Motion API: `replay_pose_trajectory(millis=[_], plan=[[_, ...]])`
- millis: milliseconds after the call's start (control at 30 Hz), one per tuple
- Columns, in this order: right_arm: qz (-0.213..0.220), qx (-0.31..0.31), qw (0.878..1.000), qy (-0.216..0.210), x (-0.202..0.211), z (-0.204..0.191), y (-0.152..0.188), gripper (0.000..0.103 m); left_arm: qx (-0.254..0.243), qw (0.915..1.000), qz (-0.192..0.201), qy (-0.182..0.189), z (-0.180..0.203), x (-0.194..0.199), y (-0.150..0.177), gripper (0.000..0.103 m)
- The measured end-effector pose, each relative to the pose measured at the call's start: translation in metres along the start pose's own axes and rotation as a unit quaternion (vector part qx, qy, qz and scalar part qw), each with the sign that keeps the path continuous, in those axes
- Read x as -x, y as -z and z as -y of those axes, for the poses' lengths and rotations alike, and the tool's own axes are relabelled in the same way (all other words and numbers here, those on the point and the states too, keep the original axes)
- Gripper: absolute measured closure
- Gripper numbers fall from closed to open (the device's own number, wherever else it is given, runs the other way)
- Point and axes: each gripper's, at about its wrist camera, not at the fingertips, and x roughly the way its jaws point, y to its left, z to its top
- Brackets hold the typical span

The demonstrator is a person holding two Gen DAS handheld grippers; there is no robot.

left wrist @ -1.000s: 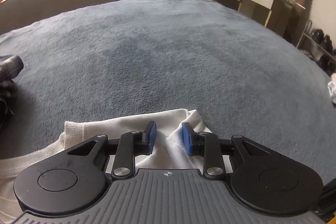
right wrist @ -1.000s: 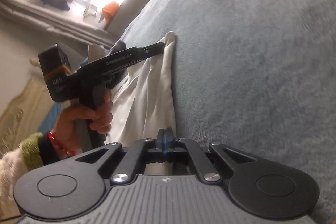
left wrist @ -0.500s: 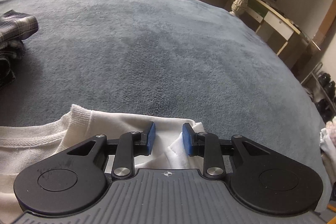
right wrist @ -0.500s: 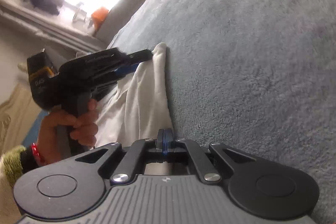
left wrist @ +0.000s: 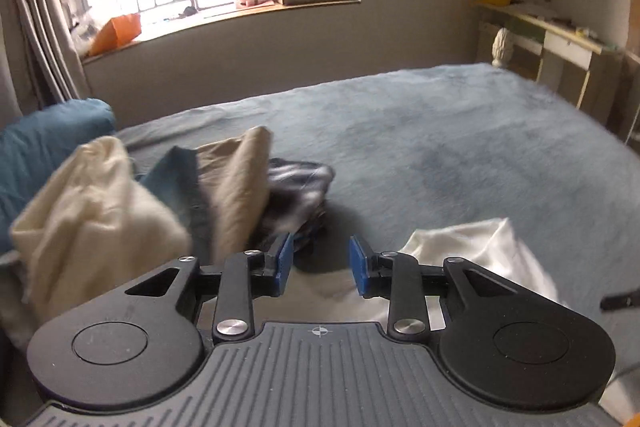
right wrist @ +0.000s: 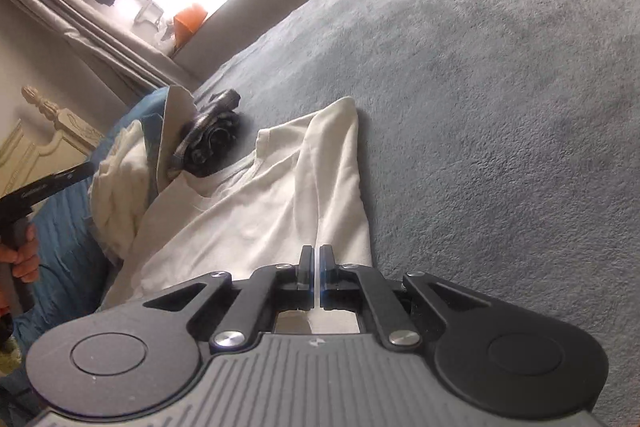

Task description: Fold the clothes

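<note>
Fingers first: my right fingers [right wrist: 316, 275] are pinched on the white shirt [right wrist: 256, 211], which lies limp on the bed [right wrist: 480, 87] beside the clothes pile [left wrist: 120, 203]. Left fingers [left wrist: 320, 263], just opening, are empty. Light, floppy cloth: grab hems or corners.

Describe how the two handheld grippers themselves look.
Both match: the left gripper and right gripper have black linkage arms with silver rivets, blue finger pads, round black side discs and a ribbed grey body bearing a small crosshair mark.
</note>
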Motion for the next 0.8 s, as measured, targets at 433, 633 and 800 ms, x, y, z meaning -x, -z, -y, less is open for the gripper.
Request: replay_pose_trajectory(millis=[433,633,800], plan=[[-0.082,0.093,0.99,0.07,-0.057,-0.062,-0.012,0.101,0.174,0.981,-0.083,0.02,-0.069,0.006,0.157,0.067],[-0.176,0.056,0.981,0.054,-0.055,-0.071,-0.013,0.101,0.244,0.9653,-0.078,0.051,-0.086,0.008,0.195,0.063],[-0.243,0.016,0.97,0.021,-0.057,-0.089,-0.02,0.085,0.325,0.9425,-0.044,0.063,-0.108,-0.001,0.205,0.054]])
